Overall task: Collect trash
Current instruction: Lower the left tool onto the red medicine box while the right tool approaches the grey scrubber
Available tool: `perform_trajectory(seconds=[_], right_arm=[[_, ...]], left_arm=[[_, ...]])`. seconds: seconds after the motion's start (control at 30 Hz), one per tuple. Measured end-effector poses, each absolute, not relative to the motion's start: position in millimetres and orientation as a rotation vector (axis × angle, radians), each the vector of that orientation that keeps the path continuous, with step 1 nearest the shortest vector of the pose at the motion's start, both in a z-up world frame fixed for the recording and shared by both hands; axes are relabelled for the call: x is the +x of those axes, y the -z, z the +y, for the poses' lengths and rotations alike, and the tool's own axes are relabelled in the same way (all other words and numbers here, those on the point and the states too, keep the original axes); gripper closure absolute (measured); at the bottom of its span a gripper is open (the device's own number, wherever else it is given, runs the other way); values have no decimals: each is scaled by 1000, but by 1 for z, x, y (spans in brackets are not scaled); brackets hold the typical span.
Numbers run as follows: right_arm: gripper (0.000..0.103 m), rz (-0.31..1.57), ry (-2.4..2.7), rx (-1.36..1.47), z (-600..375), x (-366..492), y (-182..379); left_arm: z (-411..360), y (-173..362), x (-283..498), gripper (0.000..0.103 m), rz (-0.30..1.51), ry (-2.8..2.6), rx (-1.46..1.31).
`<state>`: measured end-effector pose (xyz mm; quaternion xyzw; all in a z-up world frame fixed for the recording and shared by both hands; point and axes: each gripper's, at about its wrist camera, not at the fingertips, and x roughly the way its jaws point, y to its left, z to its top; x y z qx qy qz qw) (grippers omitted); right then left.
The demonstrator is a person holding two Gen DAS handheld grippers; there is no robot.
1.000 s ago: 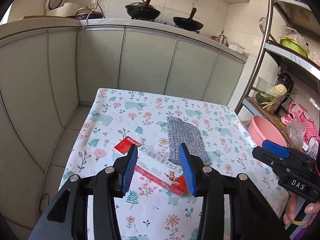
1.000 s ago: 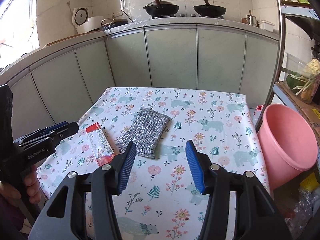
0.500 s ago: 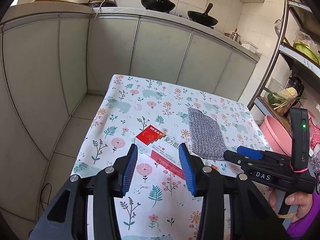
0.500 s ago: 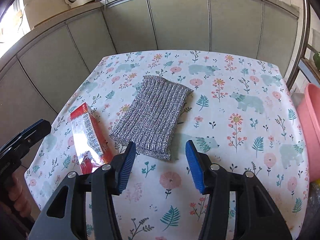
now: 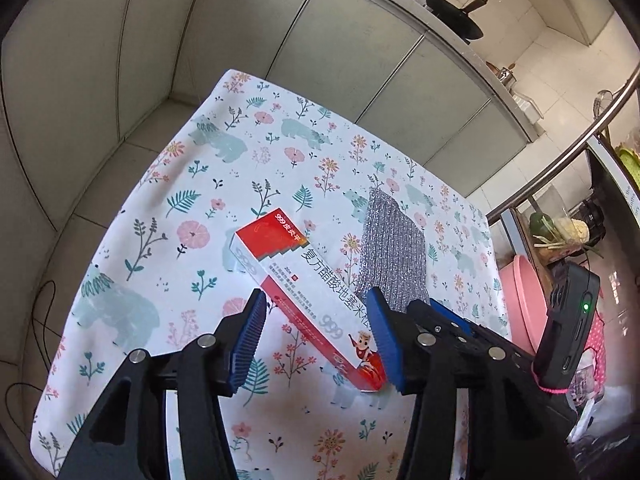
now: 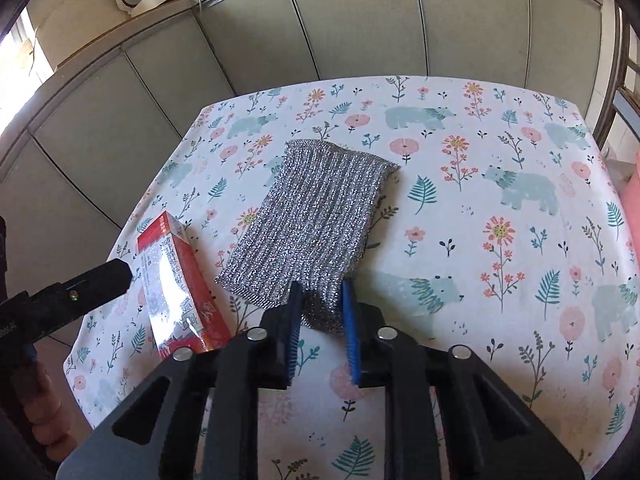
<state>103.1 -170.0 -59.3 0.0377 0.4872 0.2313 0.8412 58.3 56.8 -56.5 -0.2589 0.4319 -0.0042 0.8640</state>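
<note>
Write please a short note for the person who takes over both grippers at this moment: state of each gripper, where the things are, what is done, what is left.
Left gripper: jaws opening, astride the red and white box, no grip yet.
Right gripper: jaws closing on the near edge of the silver scrubbing cloth, pinching it.
Both things lie side by side on the floral tablecloth. A pink basin stands beside the table's right edge.
Done: nothing collected.
Left: close on the box, lift both, put them away, probably in the basin.
</note>
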Motion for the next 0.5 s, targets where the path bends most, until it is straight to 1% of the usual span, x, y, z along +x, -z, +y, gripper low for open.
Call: perform_trajectory(seconds=[0.03, 0.23, 0.5], right_arm=[[96, 1023, -494, 87, -172, 102, 58], [97, 989, -526, 67, -189, 82, 54], [97, 951, -535, 56, -220, 52, 43]], left_arm=[[54, 58, 61, 51, 922, -1, -553], [41, 63, 77, 49, 981, -51, -591], [13, 64, 98, 48, 1004, -149, -438]])
